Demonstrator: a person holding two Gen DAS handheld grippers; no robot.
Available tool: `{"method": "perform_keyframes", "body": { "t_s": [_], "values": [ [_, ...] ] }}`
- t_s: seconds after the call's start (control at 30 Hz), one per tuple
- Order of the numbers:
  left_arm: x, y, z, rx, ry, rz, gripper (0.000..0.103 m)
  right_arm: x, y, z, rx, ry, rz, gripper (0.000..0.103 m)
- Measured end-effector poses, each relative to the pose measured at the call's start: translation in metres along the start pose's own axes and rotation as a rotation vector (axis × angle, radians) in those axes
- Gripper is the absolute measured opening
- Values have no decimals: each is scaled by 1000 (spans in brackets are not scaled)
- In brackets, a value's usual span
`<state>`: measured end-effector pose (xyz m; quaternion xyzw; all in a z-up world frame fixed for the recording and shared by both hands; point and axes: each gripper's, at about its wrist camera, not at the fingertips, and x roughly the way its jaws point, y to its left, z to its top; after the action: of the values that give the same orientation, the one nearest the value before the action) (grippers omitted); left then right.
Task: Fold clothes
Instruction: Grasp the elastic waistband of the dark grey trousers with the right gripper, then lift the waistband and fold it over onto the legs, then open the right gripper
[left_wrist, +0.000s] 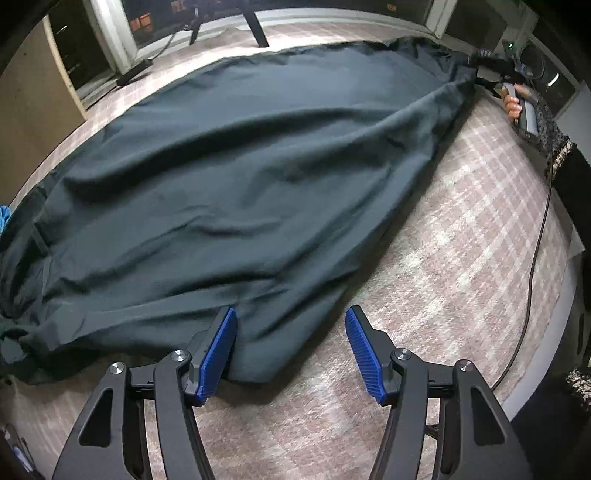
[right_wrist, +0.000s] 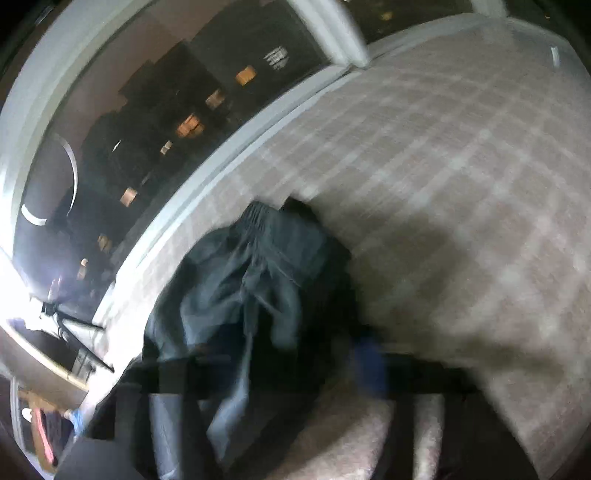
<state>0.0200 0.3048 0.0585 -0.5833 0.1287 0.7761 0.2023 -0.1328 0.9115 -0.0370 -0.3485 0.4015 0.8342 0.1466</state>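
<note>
So the dark trousers lie spread long across the plaid bed, no fold visible. My left fingers gape over the hem; right fingers seem clamped on the waistband.

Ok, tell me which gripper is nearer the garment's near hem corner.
Left. The left gripper stands open right over that corner of the dark garment; the right gripper is at the far end.
</note>
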Motion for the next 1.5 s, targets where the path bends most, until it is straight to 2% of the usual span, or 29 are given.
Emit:
{"method": "perform_keyframes", "body": {
  "t_s": [0.13,0.27,0.37,0.4,0.47,0.53,0.57,0.7,0.87,1.03,1.13,1.33,1.4,1.5],
  "values": [
    [-2,0,1,30,-17,-11,58,7,-5,-3,51,33,86,4],
    [-3,0,1,60,-34,-21,58,-9,-11,4,114,10,160,4],
    [-3,0,1,83,-42,-32,58,-19,-4,8,69,-5,130,4],
    [8,-1,0,97,-6,-54,58,-22,-2,9,55,-10,119,4],
    [9,-3,-3,116,-8,-83,63,-20,2,9,31,12,79,4],
    [3,-2,-2,110,15,-125,61,-22,6,7,40,9,67,4],
    [-2,-1,-2,103,15,-148,56,-25,9,6,44,-2,64,4],
    [-50,28,-9,9,-88,-166,56,-51,48,-1,-28,-54,47,4],
    [-106,105,-48,-151,-201,-60,56,-85,130,-27,-222,-127,15,4],
    [-153,189,-103,-305,-291,35,56,-108,234,-96,-455,-156,19,4],
    [-172,223,-139,-360,-337,48,56,-111,294,-154,-567,-146,45,4],
    [-184,293,-196,-409,-371,51,56,-90,417,-311,-794,-120,71,4],
    [-187,316,-215,-425,-383,51,56,-71,452,-369,-872,-95,74,4],
    [-185,345,-237,-446,-373,28,56,-32,492,-462,-1027,-68,26,4]
  ]
}}
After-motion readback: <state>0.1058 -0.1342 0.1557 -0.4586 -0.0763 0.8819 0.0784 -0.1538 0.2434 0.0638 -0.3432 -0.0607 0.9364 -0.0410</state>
